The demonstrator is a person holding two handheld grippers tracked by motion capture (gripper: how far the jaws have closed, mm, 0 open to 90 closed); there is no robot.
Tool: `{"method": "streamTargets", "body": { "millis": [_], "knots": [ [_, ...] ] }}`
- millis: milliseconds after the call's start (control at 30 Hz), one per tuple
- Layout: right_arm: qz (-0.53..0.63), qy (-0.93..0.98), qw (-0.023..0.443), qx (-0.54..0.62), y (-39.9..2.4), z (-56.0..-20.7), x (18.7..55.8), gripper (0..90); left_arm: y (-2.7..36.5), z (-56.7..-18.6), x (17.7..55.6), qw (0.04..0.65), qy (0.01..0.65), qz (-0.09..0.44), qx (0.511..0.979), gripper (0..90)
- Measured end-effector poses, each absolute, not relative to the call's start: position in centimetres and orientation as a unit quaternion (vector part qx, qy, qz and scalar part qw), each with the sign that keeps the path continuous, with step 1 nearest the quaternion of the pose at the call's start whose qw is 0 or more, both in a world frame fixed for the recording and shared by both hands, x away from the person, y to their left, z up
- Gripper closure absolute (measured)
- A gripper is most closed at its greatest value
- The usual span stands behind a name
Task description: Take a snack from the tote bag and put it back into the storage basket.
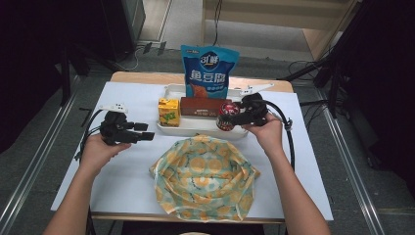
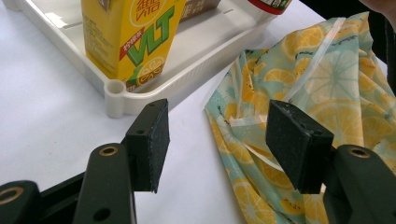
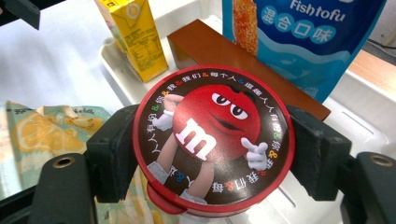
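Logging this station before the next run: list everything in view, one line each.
M&M's tub: one, red lid, clamped between the right gripper's jaws at the tray's front edge.
Drink carton: one, yellow, left end of tray.
Box: one, brown, lying mid-tray.
Snack bag: one, blue, upright at tray's back.
Tray: one, white, far half of table.
Cloth bag: one, teal with lemon print, near the table's front edge.
Table: one, white top.
Left gripper: black, open, empty, beside the bag.
Right gripper: black, holding the tub.
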State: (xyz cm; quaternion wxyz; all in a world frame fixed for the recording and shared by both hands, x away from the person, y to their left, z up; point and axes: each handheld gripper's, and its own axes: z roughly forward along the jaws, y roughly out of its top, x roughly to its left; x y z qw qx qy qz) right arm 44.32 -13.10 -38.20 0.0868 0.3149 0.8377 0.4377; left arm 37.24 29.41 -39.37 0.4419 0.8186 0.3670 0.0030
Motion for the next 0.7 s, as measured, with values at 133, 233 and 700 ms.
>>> {"method": "streamTargets", "body": {
  "millis": [133, 233, 700],
  "knots": [
    [0.434, 0.836, 0.092, 0.323, -13.2, -38.5, 44.5, 26.7, 29.4, -39.4, 37.2, 0.442, 0.367, 0.004, 0.818, 40.2],
    [0.433, 0.835, 0.094, 0.327, -13.4, -38.7, 44.7, 26.7, 29.3, -39.4, 37.2, 0.441, 0.367, 0.004, 0.819, 40.3],
    [0.425, 0.828, 0.103, 0.35, -13.8, -39.9, 45.3, 26.8, 29.4, -39.3, 37.2, 0.443, 0.365, 0.004, 0.819, 40.3]
  ]
}}
